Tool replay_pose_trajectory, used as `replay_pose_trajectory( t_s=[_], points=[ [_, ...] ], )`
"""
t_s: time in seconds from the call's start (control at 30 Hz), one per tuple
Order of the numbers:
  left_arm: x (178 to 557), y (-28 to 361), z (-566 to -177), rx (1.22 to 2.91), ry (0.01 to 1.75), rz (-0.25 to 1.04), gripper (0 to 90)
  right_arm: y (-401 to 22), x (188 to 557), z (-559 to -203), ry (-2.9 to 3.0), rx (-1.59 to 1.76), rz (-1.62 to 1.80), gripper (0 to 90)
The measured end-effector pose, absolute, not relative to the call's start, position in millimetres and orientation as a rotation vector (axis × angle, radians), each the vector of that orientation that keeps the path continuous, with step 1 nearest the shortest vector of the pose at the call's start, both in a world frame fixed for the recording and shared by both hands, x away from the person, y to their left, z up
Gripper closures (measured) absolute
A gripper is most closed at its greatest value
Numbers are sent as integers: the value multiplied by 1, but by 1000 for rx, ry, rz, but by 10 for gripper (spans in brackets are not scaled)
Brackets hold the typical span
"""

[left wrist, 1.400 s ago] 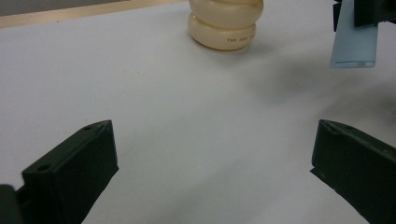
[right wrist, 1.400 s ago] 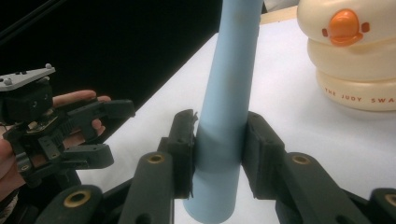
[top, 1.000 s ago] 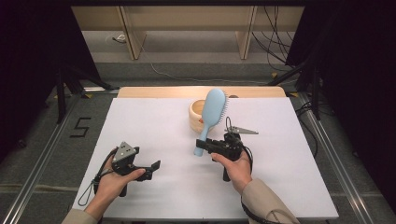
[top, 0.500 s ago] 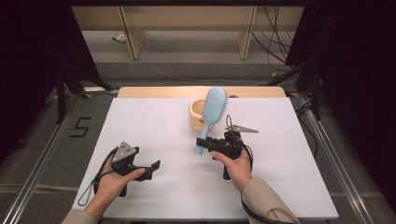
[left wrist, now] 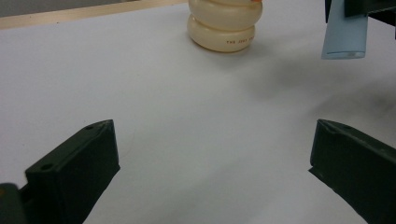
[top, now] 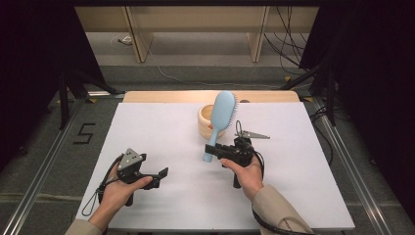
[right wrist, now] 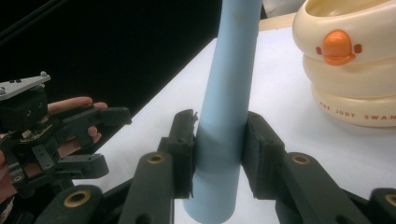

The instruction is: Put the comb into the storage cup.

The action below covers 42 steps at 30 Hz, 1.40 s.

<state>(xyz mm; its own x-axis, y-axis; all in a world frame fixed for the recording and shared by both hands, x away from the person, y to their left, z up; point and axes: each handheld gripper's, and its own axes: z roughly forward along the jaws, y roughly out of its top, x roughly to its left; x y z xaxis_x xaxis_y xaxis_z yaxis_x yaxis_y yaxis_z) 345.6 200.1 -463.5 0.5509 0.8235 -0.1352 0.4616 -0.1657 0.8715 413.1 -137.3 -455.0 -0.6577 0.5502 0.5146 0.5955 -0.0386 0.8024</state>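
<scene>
A light blue hairbrush [top: 221, 117] is held up off the white table, its head over the cream bowl [top: 207, 122]. My right gripper [top: 216, 150] is shut on the brush handle [right wrist: 229, 107], both pads pressed against its sides. The cream bowl [right wrist: 355, 79] has ringed walls and an orange knob. It stands just beyond the brush. My left gripper [top: 161, 176] rests low at the front left, jaws wide apart with only bare table between them [left wrist: 210, 154]. From the left gripper view the bowl [left wrist: 225, 25] and the handle's end [left wrist: 344, 37] show ahead.
The white table top [top: 303, 161] has a wooden strip along its far edge [top: 161, 96]. A grey three-cornered plate and cable loop [top: 252, 133] lie right of the bowl. Dark stands and cables sit on the floor beyond.
</scene>
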Motion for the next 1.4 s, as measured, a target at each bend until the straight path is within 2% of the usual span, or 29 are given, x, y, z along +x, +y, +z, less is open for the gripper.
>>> replay_pose_trajectory(
  t_s=[0.43, 0.57, 0.7, 0.87, 1.13, 1.4],
  points=[
    [346, 200, -463, 1803, 1066, 456, 13, -135, 415, -455, -2158, -1269, -1830, 676],
    [348, 195, -455, 1760, 1063, 433, 48, -135, 416, -455, -2165, -1261, -1828, 676],
    [353, 184, -437, 1717, 1029, 396, 104, -132, 416, -456, -2171, -1252, -1822, 676],
    [363, 162, -416, 1715, 967, 386, 127, -128, 416, -457, -2178, -1237, -1817, 676],
    [362, 132, -427, 1836, 895, 304, 155, -130, 417, -455, -2167, -1231, -1845, 676],
    [368, 114, -429, 1844, 872, 279, 178, -129, 417, -453, -2155, -1226, -1859, 676]
  ],
)
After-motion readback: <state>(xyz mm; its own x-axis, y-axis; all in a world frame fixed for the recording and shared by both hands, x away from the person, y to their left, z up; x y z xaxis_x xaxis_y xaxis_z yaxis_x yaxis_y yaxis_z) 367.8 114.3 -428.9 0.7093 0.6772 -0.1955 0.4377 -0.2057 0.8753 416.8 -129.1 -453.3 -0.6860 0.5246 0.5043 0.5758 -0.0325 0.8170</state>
